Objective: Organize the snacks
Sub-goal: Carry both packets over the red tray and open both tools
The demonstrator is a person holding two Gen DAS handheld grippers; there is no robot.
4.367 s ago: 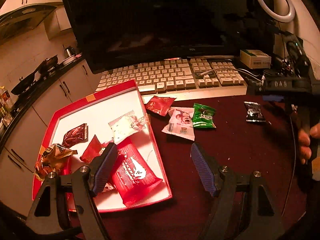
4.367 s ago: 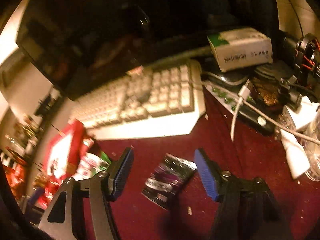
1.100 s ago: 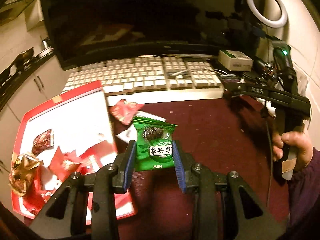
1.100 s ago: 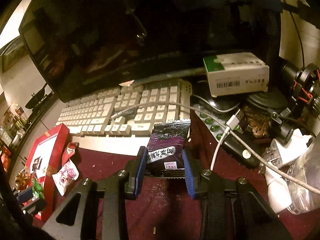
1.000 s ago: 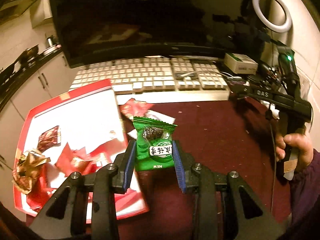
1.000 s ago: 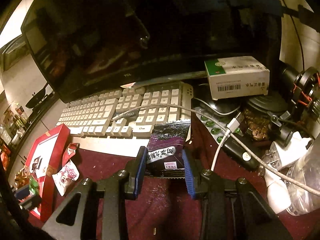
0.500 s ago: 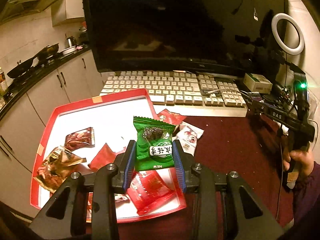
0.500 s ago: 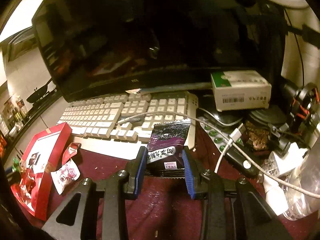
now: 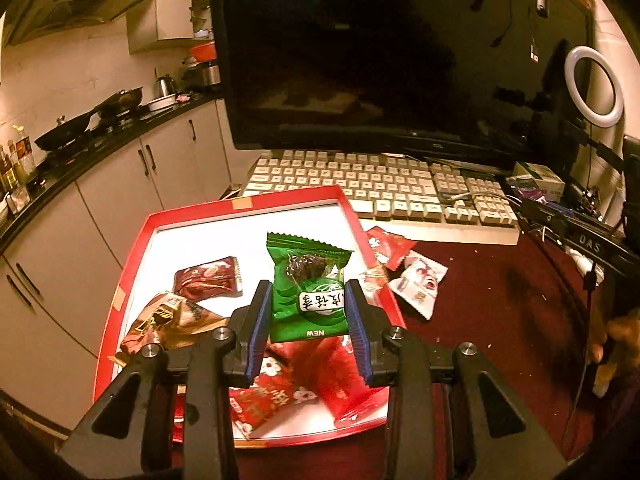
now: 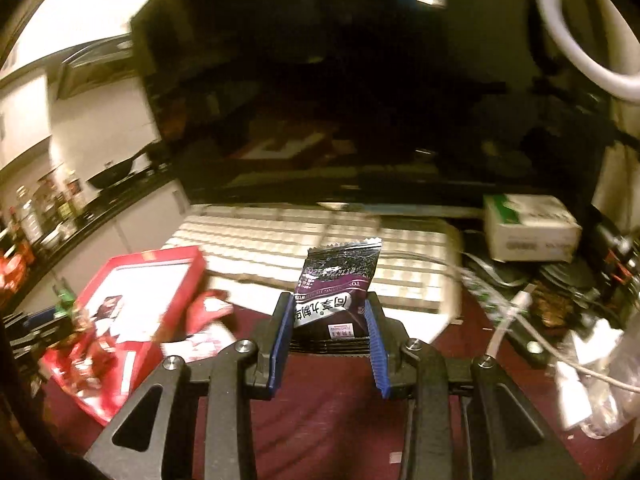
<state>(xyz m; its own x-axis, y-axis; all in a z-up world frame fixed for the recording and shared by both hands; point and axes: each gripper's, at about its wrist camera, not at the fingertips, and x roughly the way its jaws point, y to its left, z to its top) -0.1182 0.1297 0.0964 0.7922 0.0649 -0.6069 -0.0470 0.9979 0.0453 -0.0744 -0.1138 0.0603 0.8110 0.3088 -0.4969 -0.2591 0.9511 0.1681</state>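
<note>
My left gripper is shut on a green snack packet, which hangs above the near right part of the red tray. The tray's white floor holds a brown packet, a gold-brown wrapper and red packets. Outside the tray's right edge lie a red packet and a white one. My right gripper is shut on a dark purple packet, held above the dark red table in front of the keyboard. The red tray shows at the left of the blurred right wrist view.
A large dark monitor and a pale keyboard stand behind the tray. A ring light, a small box, cables and a power strip crowd the right side. Kitchen cabinets lie beyond the table's left edge.
Both grippers have swung left with their packets still held. The green packet now hangs over the tray instead of the table. The right wrist view has risen and turned toward the tray.
</note>
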